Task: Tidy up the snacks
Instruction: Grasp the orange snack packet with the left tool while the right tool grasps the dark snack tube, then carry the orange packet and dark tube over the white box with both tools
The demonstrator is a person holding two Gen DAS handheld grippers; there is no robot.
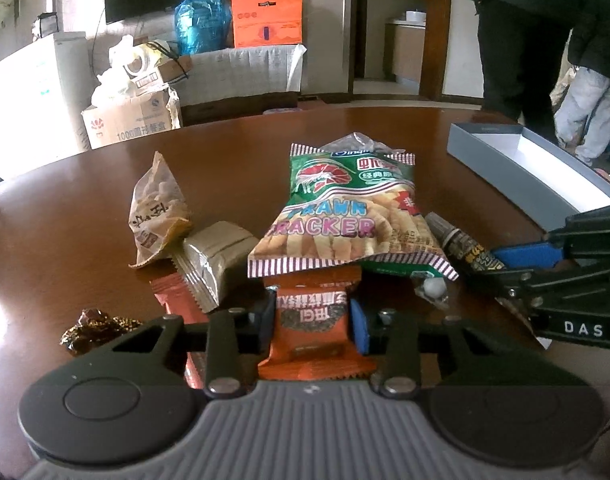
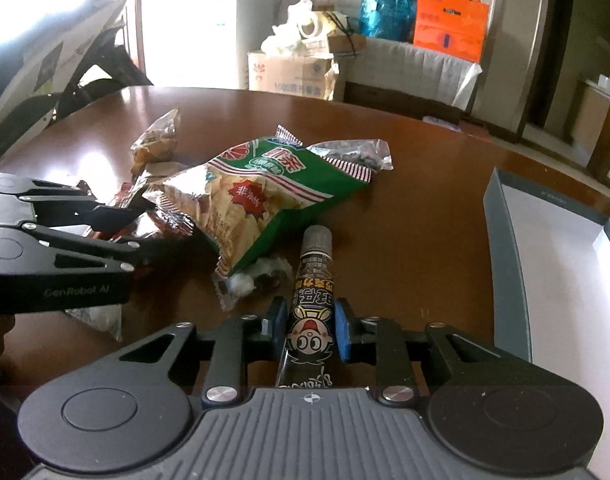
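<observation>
Snacks [image 1: 345,216] litter brown table [image 1: 85,208]; left gripper [image 1: 313,316] clamps orange packet [image 1: 315,328], right gripper [image 2: 311,332] black tube [image 2: 311,304]

1. Prawn cracker bag [image 1: 345,216]: 1
2. Orange packets: 2, one [image 1: 313,320], one [image 1: 167,292]
3. Tube [image 2: 311,300]: 1
4. Grey box [image 1: 517,160]: 1
5. Hand-held grippers: 2, left hand-held gripper [image 1: 313,320], right hand-held gripper [image 2: 311,332]

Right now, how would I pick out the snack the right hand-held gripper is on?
Start at the grey open box on the brown table's right side. Just left of it, the right hand-held gripper grips a slim dark tube snack with a cartoon face and grey cap, the only tube among flat packets like the green prawn cracker bag.
</observation>
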